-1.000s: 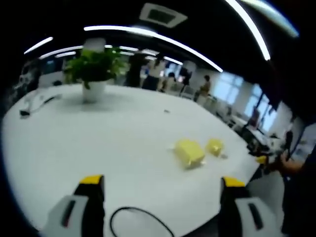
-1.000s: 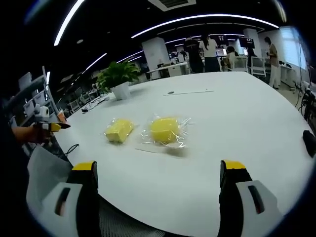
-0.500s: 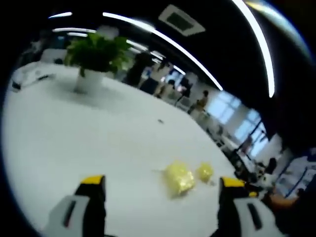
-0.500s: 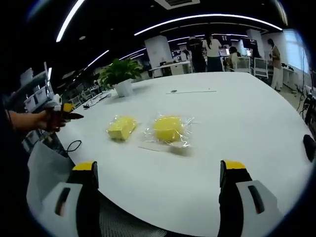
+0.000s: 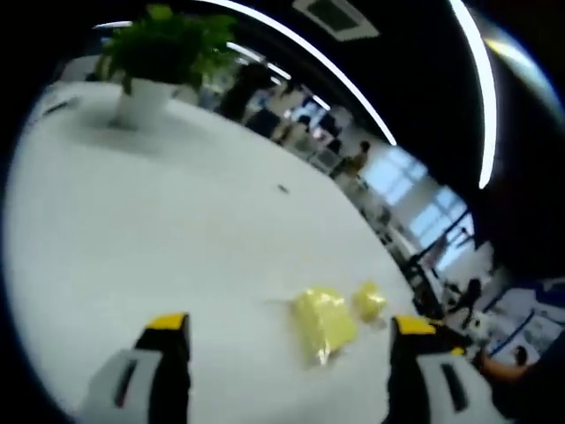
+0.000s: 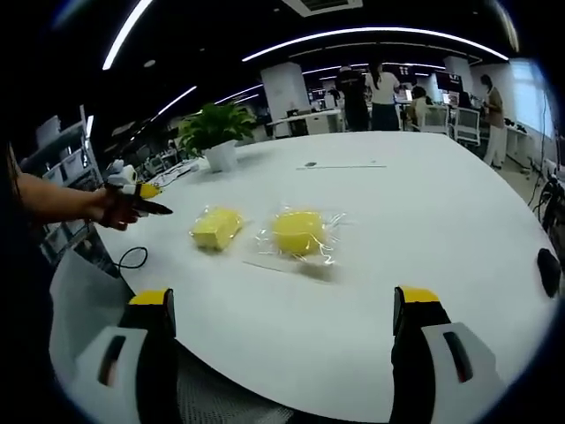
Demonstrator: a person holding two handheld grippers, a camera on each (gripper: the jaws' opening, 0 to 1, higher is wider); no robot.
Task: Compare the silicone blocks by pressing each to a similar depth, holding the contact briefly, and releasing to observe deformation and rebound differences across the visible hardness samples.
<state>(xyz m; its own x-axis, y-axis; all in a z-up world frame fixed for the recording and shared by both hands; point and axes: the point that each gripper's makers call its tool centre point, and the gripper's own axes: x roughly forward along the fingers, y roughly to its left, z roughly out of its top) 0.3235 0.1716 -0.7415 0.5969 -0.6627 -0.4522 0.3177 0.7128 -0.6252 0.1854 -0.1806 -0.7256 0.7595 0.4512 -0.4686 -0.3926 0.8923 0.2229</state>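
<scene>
The big white table (image 6: 424, 221) holds your two yellow blocks, side by side, wrapped in clear film. The left block (image 6: 215, 229) lies just ahead of your left gripper (image 6: 141, 199), nearer than your right gripper (image 6: 282, 353). Both grippers are wide open and hold nothing.

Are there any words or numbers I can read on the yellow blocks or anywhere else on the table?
None can be read.
Left yellow block: plain yellow in clear wrap, no label to be seen.
Right yellow block: the same, no writing visible.
White table: no print visible on its bare top.
White plant pot: no mark visible.
Screens and signs in the room behind: too small and blurred to read.
</scene>
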